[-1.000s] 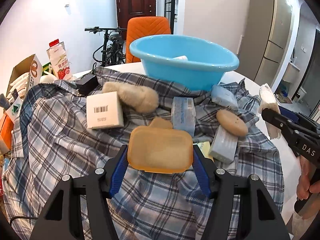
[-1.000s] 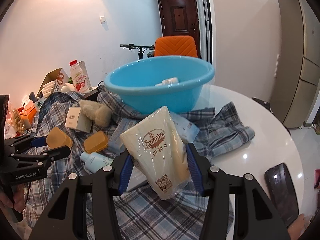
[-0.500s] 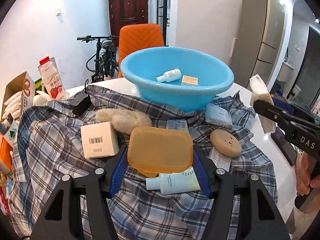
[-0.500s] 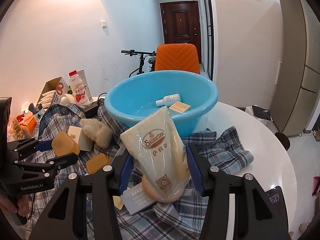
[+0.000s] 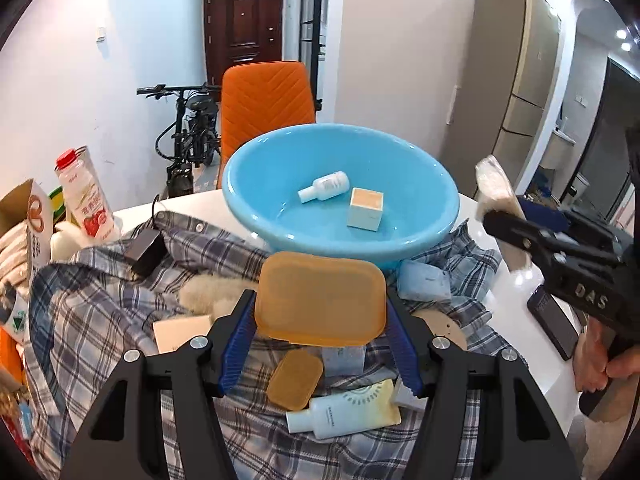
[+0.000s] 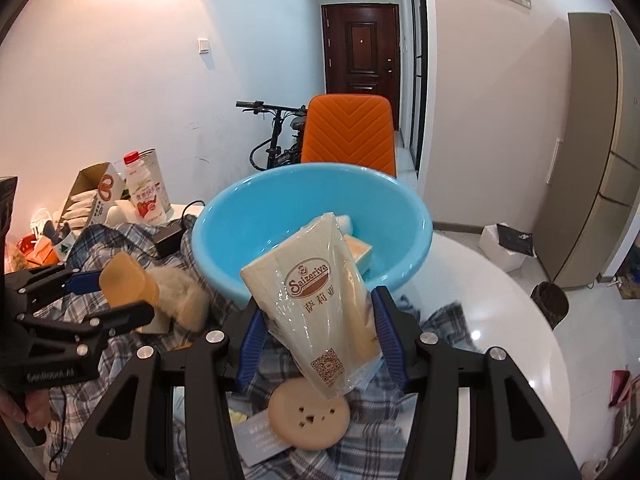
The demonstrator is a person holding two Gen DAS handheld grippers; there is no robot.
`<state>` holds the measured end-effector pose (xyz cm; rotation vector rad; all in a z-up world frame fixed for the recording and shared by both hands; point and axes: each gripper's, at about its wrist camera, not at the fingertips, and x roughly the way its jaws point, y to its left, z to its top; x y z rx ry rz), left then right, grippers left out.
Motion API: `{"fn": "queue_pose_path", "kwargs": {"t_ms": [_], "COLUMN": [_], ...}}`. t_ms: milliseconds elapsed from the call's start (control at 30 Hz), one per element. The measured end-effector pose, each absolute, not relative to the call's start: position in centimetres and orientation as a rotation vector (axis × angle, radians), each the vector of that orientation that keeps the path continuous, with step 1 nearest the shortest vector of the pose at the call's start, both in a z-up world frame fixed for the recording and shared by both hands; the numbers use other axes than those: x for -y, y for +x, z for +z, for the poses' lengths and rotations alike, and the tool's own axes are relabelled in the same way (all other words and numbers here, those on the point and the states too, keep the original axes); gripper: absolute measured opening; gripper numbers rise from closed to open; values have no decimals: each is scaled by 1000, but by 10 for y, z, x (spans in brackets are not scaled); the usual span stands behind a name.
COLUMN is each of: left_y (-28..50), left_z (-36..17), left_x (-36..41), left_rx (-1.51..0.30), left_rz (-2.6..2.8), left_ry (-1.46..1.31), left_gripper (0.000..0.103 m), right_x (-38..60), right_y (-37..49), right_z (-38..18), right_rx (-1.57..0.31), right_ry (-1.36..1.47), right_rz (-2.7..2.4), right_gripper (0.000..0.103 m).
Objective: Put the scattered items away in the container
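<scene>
Glossy blue plastic basin (image 5: 340, 236), soft plaid cloth shirt (image 5: 100, 312), shiny clear-wrapped pouch (image 6: 320, 300), glossy white table (image 6: 500, 320).

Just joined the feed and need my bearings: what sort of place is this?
Most likely a home, a living or dining area by the entrance. A dark front door, a bicycle parked against the wall and a tall cabinet surround the round white table.

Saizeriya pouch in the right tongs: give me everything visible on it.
The cream-coloured Saizeriya plastic pouch is glossy and crinkled, with a red-brown oval logo, Chinese characters and a QR code near its lower end. It is flat, tilted with its top leaning left. The right tongs clamp its sides between blue pads, holding it in the air in front of the blue plastic basin. Nothing else visibly touches it.
</scene>
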<state>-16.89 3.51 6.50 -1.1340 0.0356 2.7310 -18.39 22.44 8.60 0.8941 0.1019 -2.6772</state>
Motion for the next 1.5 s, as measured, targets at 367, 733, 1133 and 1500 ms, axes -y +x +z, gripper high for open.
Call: {"fn": "queue_pose_path", "kwargs": {"t_ms": [367, 733, 1133, 1500], "left_y": [-208, -285, -377, -400], "left_z": [70, 79, 35, 9], "left_x": [-36, -39, -66, -58], "left_rx": [-29, 49, -59, -69], "left_rz": [2708, 2660, 2624, 2652], "left_ry": [-1140, -1186, -1425, -1521], "left_gripper": [64, 64, 64, 64], "right_x": [-213, -213, -220, -225], "right_y": [-227, -290, -369, -402], "right_z": [96, 94, 70, 46], "right_rx": [-144, -58, -2, 4], "right_ry": [939, 1051, 1287, 1414], "right_rz": [-2686, -2648, -2568, -2518], "right_gripper": [50, 50, 50, 50]}}
